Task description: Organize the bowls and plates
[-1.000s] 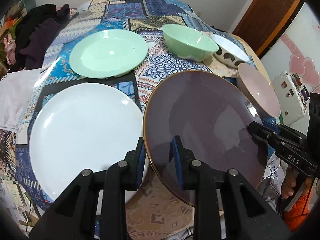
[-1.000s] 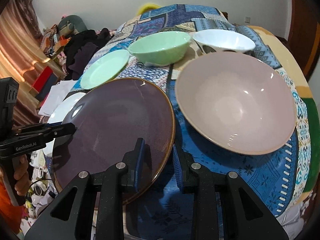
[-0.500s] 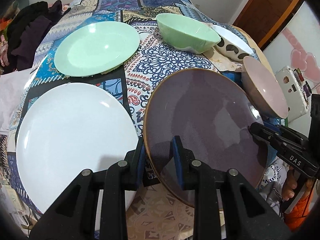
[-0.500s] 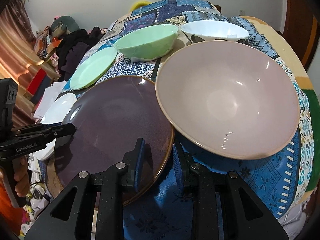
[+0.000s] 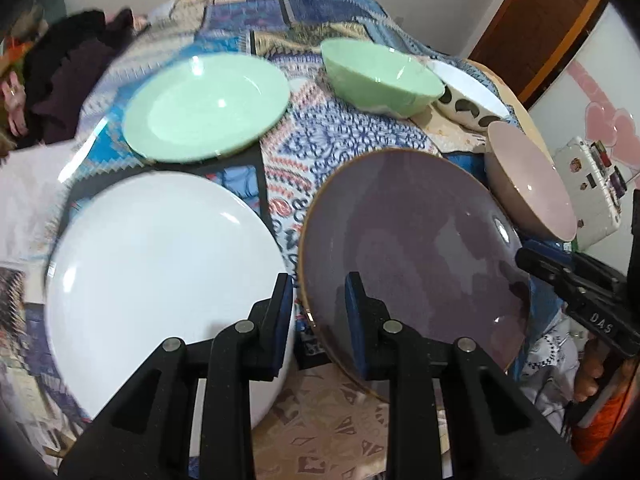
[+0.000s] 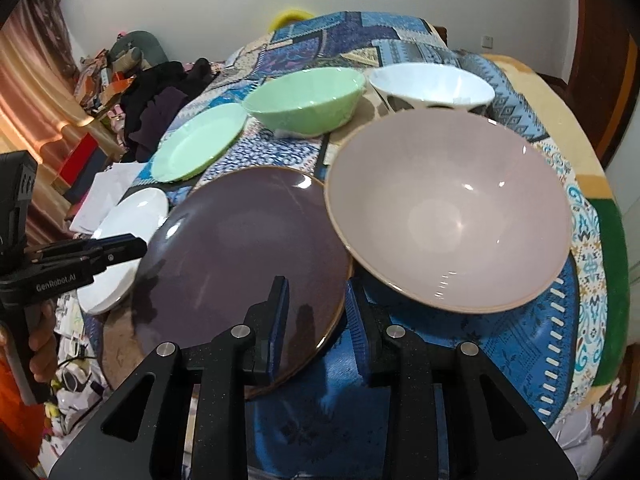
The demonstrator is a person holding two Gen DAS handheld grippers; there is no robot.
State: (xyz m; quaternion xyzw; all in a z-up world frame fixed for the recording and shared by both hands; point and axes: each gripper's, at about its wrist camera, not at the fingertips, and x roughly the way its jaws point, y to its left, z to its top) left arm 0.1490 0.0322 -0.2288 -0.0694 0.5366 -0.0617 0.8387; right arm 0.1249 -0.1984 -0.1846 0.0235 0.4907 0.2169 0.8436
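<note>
A dark purple plate [image 5: 420, 248] [image 6: 240, 248] with a gold rim is held from both sides. My left gripper [image 5: 318, 312] [image 6: 140, 246] is shut on its left rim. My right gripper [image 6: 316, 312] [image 5: 524, 258] grips the opposite rim; its jaws are opening with the rim still between the pads. A white plate [image 5: 160, 280] [image 6: 128, 220] lies left of it, with a green plate [image 5: 204, 108] [image 6: 196, 144] behind. A pink bowl [image 5: 528, 184] [image 6: 448, 208] sits right of the purple plate, its rim over the plate's edge.
Behind stand a green bowl [image 5: 380, 76] [image 6: 304, 100] and a white bowl with dark spots [image 5: 468, 96] [image 6: 432, 84]. A patchwork cloth [image 6: 520, 340] covers the round table. Dark clothes [image 5: 72, 80] pile up at the far left. A white box [image 5: 588, 188] sits beyond the right edge.
Both grippers shifted slightly with the purple plate still in them. In the right wrist view the pink bowl has come closer, and its rim now overlaps the plate's edge.
</note>
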